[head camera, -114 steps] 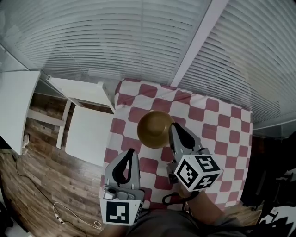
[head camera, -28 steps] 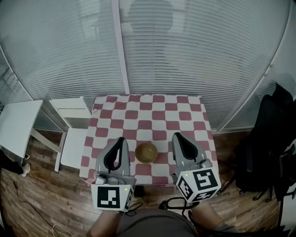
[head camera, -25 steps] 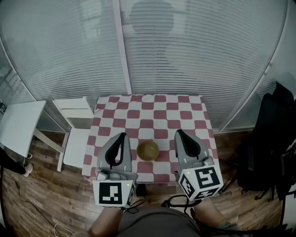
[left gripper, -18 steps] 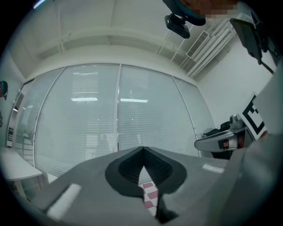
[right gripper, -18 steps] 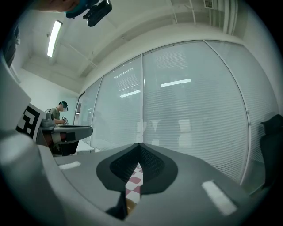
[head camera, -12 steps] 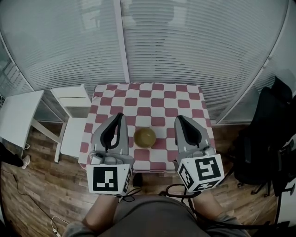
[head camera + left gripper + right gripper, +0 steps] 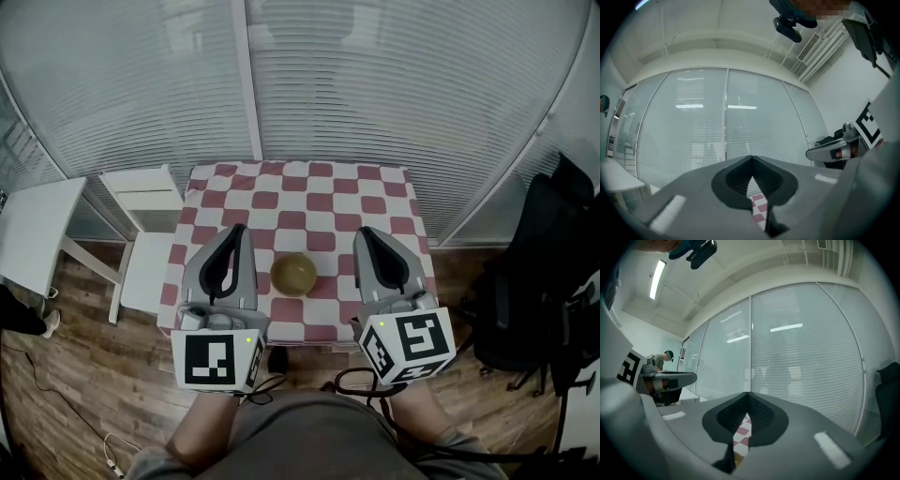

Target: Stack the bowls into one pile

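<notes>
Between the left gripper (image 7: 234,234) and right gripper (image 7: 366,236), well below both, sits the bowl (image 7: 293,274), equally near each; both jaws pressed together, empty.

1. A curved wall of glass panels (image 7: 394,103) is seen behind the table, covered by white horizontal blinds and divided by a white post (image 7: 246,84).
2. The floor (image 7: 75,375) is laid in brown wood planks.
3. A small table (image 7: 295,173) is covered with a red-and-white checked cloth.
4. A white chair (image 7: 141,267) is set just beside the table's left edge, and a white tabletop (image 7: 33,234) is seen further left.
5. The white ceiling is lit by a strip light (image 7: 657,273), and a slatted vent (image 7: 808,40) is fitted overhead.
</notes>
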A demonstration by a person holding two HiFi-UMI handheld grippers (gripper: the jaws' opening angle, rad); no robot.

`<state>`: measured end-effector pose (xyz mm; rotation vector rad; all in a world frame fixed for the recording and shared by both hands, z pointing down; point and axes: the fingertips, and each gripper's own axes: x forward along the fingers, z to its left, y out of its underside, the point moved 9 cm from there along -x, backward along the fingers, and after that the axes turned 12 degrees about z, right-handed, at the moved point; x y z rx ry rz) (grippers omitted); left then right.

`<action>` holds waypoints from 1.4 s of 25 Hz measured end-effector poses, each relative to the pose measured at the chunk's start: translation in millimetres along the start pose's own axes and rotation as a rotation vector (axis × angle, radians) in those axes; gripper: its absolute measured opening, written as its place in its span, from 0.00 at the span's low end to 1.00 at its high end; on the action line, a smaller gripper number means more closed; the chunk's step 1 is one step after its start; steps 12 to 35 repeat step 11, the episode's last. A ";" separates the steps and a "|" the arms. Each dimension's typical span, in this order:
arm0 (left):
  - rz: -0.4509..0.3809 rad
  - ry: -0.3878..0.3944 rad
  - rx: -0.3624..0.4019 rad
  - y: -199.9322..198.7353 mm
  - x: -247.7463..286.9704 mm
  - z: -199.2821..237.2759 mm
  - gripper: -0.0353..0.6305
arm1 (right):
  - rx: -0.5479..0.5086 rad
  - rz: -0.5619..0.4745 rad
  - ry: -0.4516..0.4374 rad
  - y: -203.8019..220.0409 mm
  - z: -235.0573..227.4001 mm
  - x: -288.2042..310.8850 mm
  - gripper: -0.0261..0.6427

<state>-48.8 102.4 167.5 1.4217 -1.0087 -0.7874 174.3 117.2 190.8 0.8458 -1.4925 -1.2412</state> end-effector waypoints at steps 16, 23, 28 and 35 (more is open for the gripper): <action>0.010 -0.001 -0.007 3.6 6.0 3.9 0.05 | 0.011 0.020 0.003 2.9 -1.4 8.4 0.08; 0.010 -0.001 -0.007 3.6 6.0 3.9 0.05 | 0.011 0.020 0.003 2.9 -1.4 8.4 0.08; 0.010 -0.001 -0.007 3.6 6.0 3.9 0.05 | 0.011 0.020 0.003 2.9 -1.4 8.4 0.08; 0.010 -0.001 -0.007 3.6 6.0 3.9 0.05 | 0.011 0.020 0.003 2.9 -1.4 8.4 0.08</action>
